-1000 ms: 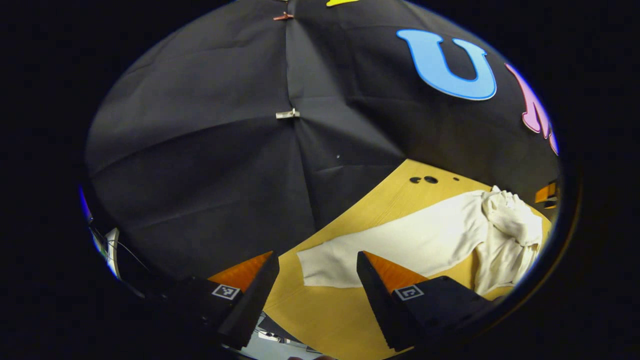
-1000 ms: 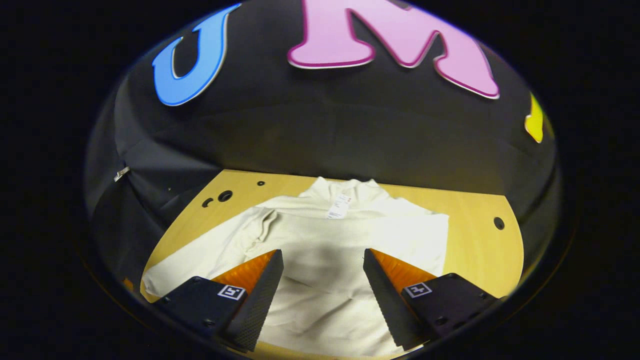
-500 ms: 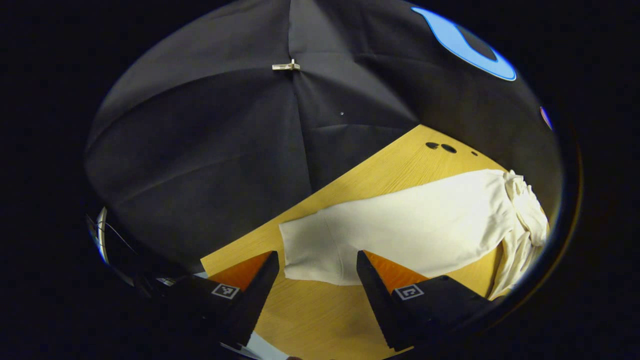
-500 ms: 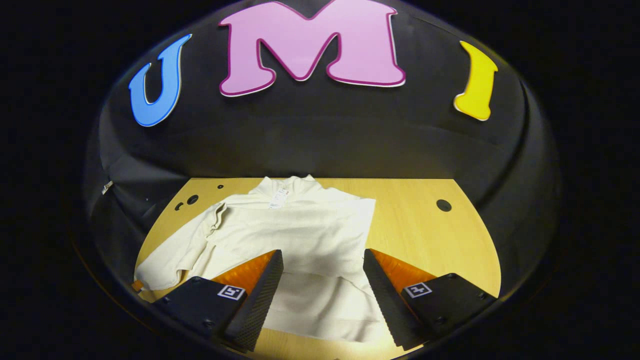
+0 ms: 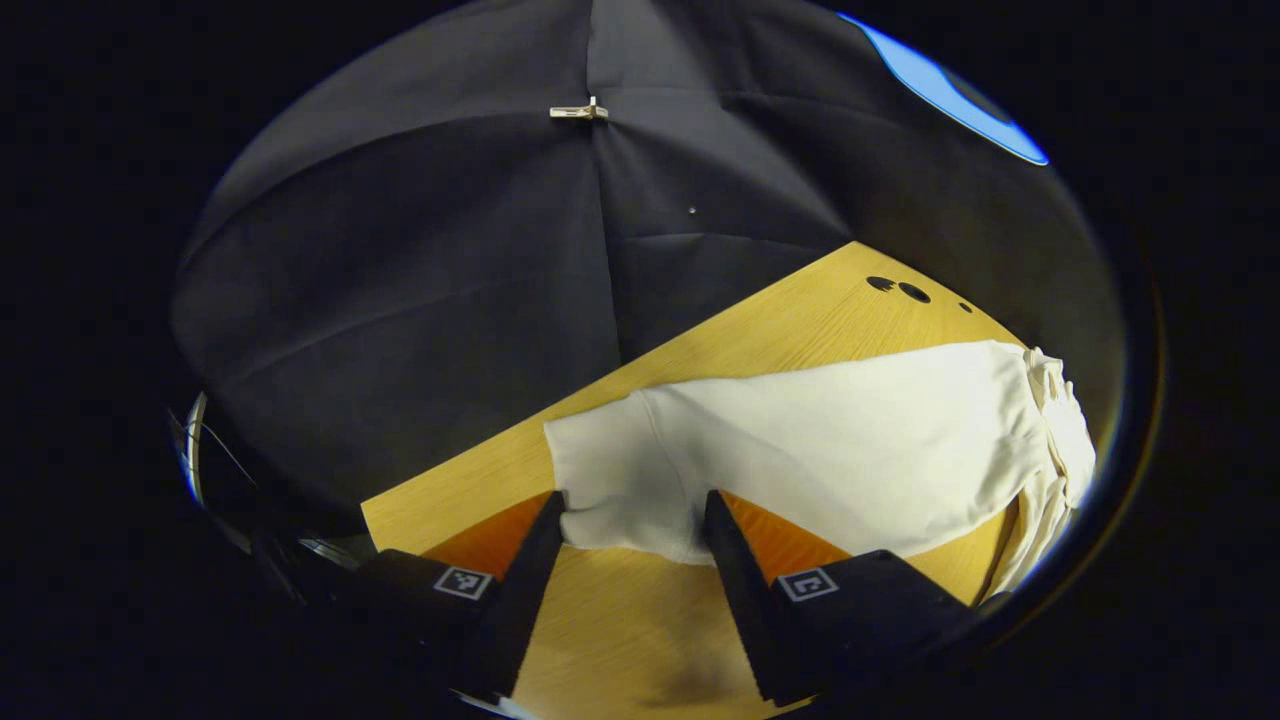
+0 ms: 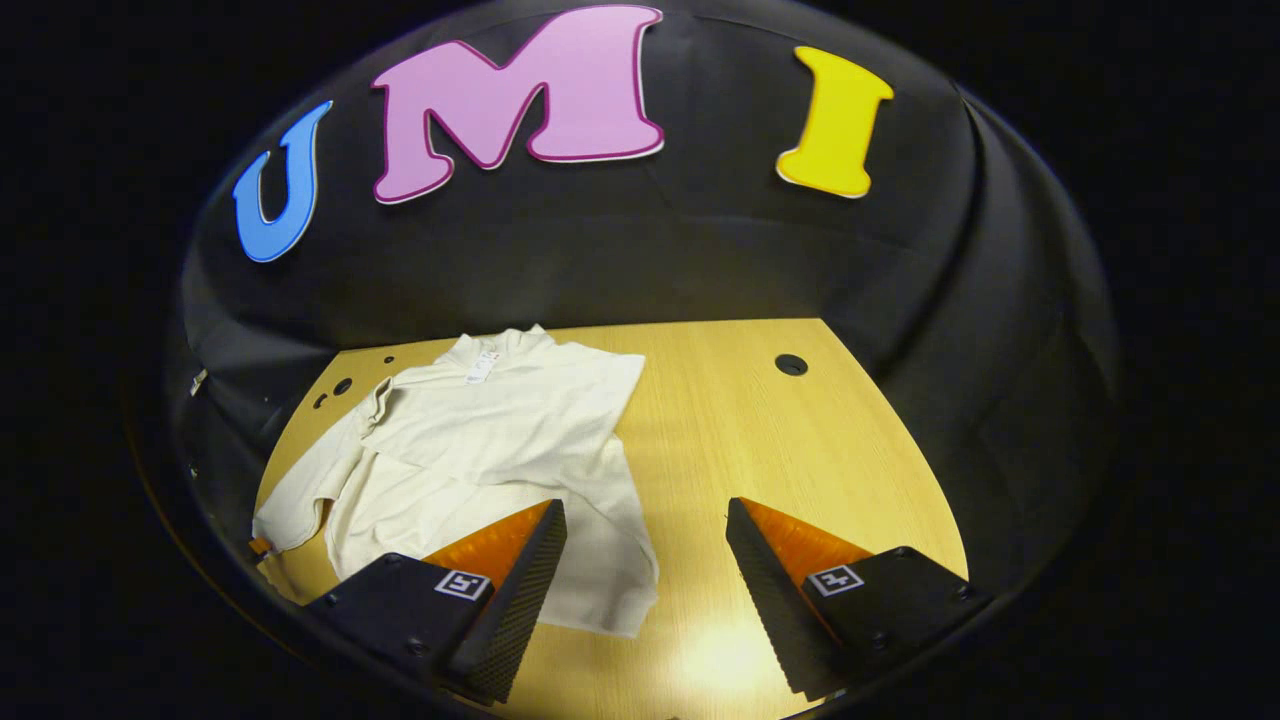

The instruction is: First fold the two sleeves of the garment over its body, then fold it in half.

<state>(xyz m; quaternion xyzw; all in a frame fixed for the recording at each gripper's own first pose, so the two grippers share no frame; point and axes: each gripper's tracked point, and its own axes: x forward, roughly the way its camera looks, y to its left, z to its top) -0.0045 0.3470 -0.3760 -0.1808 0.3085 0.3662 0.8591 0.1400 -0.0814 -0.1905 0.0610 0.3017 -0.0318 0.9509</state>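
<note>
We see the wooden desk (image 6: 800,450) running across the booth, with small round holes near its far edge. On its left part, in the right gripper view, lies the cream garment (image 6: 490,440), collar toward the wall and one sleeve already folded across its body. The other sleeve (image 5: 800,450) stretches out flat over the desk in the left gripper view, its cuff end nearest the camera. Our left gripper (image 5: 632,520) is spread open with the cuff edge lying between its fingers, not yet pinched. Our right gripper (image 6: 645,530) hangs open above the desk, just beside the garment's lower hem, one finger over the cloth.
</note>
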